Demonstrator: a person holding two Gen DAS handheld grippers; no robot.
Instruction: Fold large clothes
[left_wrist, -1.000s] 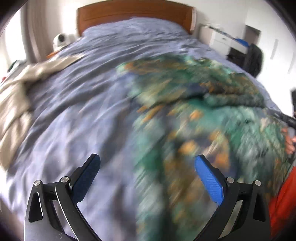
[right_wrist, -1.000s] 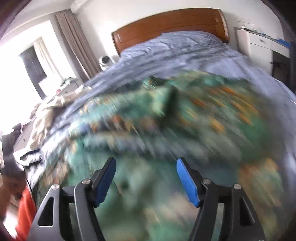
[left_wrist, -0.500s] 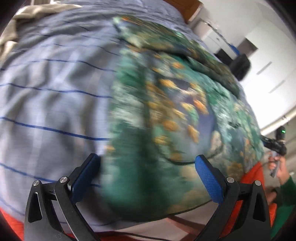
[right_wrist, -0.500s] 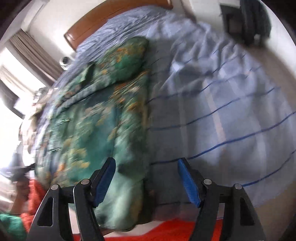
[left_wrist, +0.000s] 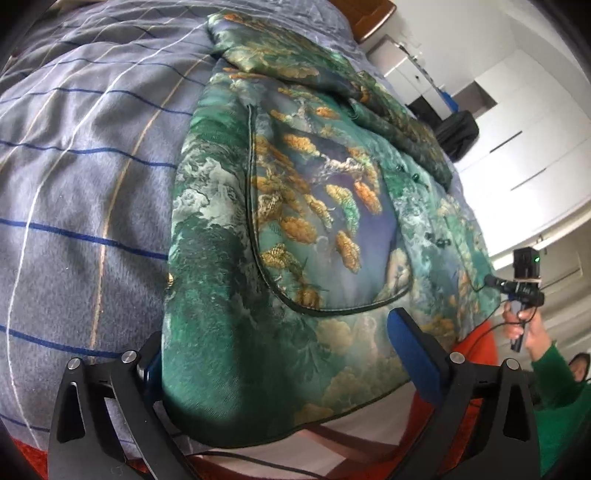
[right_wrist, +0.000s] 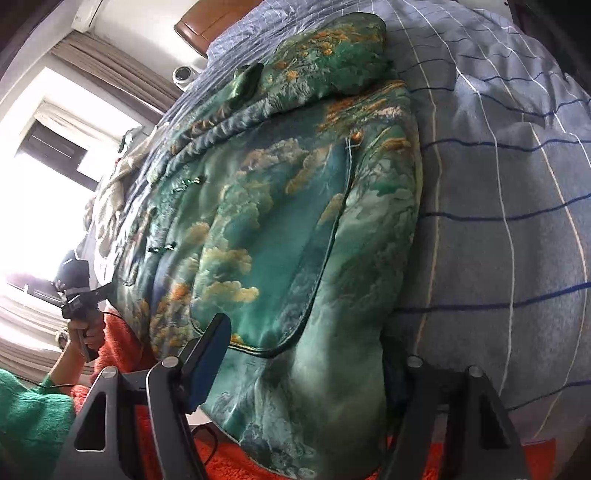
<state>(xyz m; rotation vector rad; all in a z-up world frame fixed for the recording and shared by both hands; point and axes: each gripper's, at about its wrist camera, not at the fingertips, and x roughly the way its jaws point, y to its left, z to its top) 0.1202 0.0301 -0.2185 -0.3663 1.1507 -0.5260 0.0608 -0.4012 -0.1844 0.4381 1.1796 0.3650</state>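
Jacket (left_wrist: 295, 229) lies flat on the bed (left_wrist: 85, 177), hem hanging over the near edge. Left gripper (left_wrist: 273, 354) and right gripper (right_wrist: 306, 354) straddle its bottom corners, jaws spread, not pinching.

Left gripper (left_wrist: 284, 363) angled downward, jaws spread, right gripper (right_wrist: 306, 360) likewise

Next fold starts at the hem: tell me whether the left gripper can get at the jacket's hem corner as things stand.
Probably yes. The left gripper is open with the jacket hem corner already between its fingers at the bed edge, and nothing lies over it.
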